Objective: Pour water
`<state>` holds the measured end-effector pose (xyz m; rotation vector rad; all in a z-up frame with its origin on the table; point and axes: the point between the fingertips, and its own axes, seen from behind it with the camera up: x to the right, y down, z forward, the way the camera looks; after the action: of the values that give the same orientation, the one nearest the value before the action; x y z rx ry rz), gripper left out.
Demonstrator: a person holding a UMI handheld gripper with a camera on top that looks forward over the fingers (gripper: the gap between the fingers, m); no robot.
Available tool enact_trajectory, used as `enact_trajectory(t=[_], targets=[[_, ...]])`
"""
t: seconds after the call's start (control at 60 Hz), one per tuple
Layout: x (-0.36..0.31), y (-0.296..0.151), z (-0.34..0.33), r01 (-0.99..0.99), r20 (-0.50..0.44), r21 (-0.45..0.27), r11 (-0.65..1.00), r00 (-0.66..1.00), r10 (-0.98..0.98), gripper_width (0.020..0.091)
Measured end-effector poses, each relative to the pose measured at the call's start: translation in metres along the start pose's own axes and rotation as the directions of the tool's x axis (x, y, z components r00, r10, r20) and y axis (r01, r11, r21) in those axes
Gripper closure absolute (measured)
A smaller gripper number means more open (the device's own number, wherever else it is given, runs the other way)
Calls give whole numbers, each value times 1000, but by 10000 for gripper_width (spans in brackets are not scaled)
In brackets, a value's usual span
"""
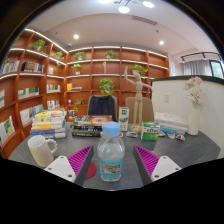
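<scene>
Gripper view: gripper (111, 165) spread, bottle (111, 152) stands between fingers at 12 o'clock, gaps both sides, on counter (190, 150). Mug (41, 150) at 10 o'clock. Risk: off-centre closing tips the bottle; hard squeeze spills water.

- I face wooden bookshelves (60, 70) lining the walls, with plants on them.
- Ceiling lights (122, 8) glow above.
- A grey table (200, 150) spreads before me.

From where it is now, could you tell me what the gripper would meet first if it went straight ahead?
Most likely the water bottle: it stands on the table just ahead of the open gripper, centred between the fingers, though depth is hard to judge.
</scene>
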<state>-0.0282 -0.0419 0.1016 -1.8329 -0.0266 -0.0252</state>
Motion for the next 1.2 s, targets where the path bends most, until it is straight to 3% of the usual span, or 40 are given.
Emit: enact_trajectory(t=[0.133, 0.233, 0.317, 0.433, 0.483, 0.5, 0.517, 0.55, 0.567, 0.783, 0.917, 1.067, 1.2], targets=[[-2, 4, 26, 0, 6, 0, 1000, 1000, 0, 326], [-7, 8, 38, -5, 21, 7, 1000, 1000, 5, 442], [-7, 10, 43, -10, 19, 18, 1000, 1000, 10, 607], [-11, 10, 45, 5, 38, 25, 1000, 999, -6, 658], [-14, 11, 49, 10, 54, 29, 1000, 998, -12, 732], [-14, 12, 49, 5, 54, 28, 1000, 998, -7, 725], [-12, 12, 49, 2, 51, 27, 1000, 999, -3, 775], [-11, 12, 48, -10, 43, 28, 1000, 999, 9, 766], [-10, 12, 48, -10, 40, 30, 999, 999, 8, 807], [-10, 8, 44, 64, 1, 46, 997, 998, -64, 807], [-33, -11, 41, 323, -20, 69, 944, 946, -322, 808], [-73, -39, 39, 716, -99, 85, 693, 698, -709, 807], [-106, -60, 42, 899, -175, 74, 432, 438, -882, 809]])
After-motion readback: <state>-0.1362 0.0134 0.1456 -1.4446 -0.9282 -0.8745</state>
